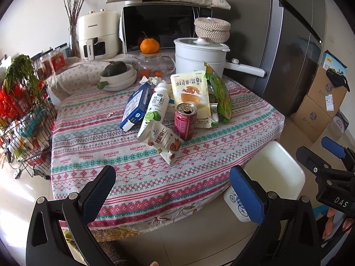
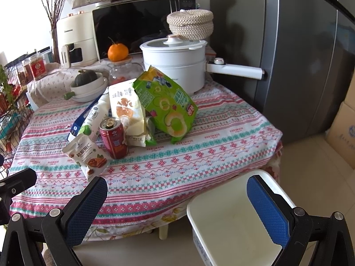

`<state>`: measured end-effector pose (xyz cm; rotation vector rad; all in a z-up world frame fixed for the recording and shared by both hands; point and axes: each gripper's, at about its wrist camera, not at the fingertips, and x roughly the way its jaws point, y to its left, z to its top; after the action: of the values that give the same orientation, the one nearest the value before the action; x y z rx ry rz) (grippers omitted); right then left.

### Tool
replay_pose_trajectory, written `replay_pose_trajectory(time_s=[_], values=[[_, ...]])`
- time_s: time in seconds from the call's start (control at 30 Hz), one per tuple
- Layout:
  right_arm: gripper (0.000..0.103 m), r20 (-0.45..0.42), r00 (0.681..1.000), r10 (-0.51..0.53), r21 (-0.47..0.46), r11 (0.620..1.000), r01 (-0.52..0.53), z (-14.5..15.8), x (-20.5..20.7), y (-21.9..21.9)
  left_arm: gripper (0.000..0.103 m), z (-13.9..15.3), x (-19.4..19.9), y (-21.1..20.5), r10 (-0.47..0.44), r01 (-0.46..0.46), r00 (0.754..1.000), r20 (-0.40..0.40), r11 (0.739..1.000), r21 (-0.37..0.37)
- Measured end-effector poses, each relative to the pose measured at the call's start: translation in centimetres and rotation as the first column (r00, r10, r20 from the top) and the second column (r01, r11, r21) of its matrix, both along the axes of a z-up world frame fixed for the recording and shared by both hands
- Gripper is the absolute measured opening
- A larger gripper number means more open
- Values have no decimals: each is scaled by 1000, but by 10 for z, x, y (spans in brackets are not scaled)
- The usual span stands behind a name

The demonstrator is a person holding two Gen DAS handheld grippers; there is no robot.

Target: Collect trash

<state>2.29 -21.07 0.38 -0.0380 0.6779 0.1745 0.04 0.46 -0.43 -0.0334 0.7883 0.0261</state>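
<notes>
Left wrist view: left tool spread wide, holding nothing, short of the counter; trash pile with red can mid-counter.

Right wrist view: right tool likewise spread and unloaded above the white bin. Risk: a careless reach may topple the opened can or leaning green bag.

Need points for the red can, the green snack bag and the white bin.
red can (image 2: 114, 139), right wrist view, on its front label.
green snack bag (image 2: 165, 106), right wrist view, on its printed face.
white bin (image 2: 230, 228), right wrist view, on its bare inner floor.
</notes>
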Motion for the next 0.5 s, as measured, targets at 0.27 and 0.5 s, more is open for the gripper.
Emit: replay_pose_trajectory(time_s=[0.27, 0.5], values=[[103, 3, 1000, 3, -2, 1000, -3, 1, -2, 0, 103, -2, 1, 4, 25, -25, 1000, 6, 1000, 6], [103, -5, 1000, 18, -18, 1000, -18, 2, -1, 3, 103, -20, 24, 18, 8, -10, 992, -127, 1000, -16]])
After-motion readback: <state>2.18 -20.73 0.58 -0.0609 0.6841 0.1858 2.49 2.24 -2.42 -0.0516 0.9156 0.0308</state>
